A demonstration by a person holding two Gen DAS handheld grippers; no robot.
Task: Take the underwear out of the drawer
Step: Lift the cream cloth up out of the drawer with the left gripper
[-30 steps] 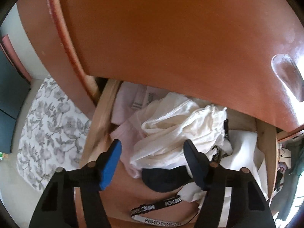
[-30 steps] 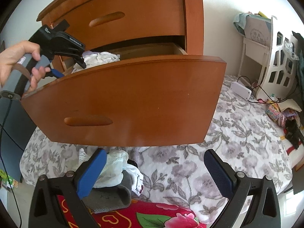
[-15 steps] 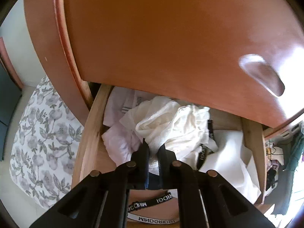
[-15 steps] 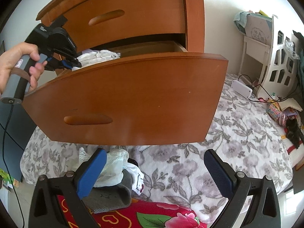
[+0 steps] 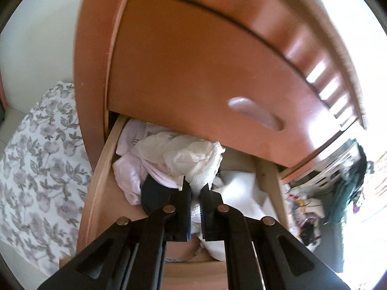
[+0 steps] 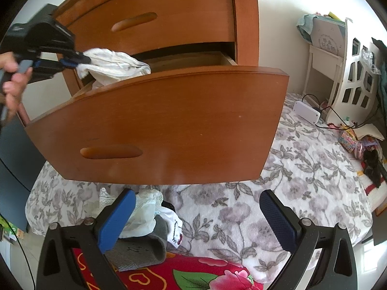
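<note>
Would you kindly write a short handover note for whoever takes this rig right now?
Left tongs: shut on the white crumpled cotton garment, raised above the open brown wooden drawer, part trailing inside.
Right tongs: open, empty, over the floral bedspread.
Done: garment gripped. A small clothes pile lies on the bed.
Left: pull it clear; more clothes remain inside.

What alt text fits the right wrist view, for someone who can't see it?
A left hand-held gripper is shut on a white garment, holding it above the open wooden drawer of a dresser. In the foreground the right hand-held gripper is open over a floral bedspread, with a small clothing pile near its left finger.
</note>
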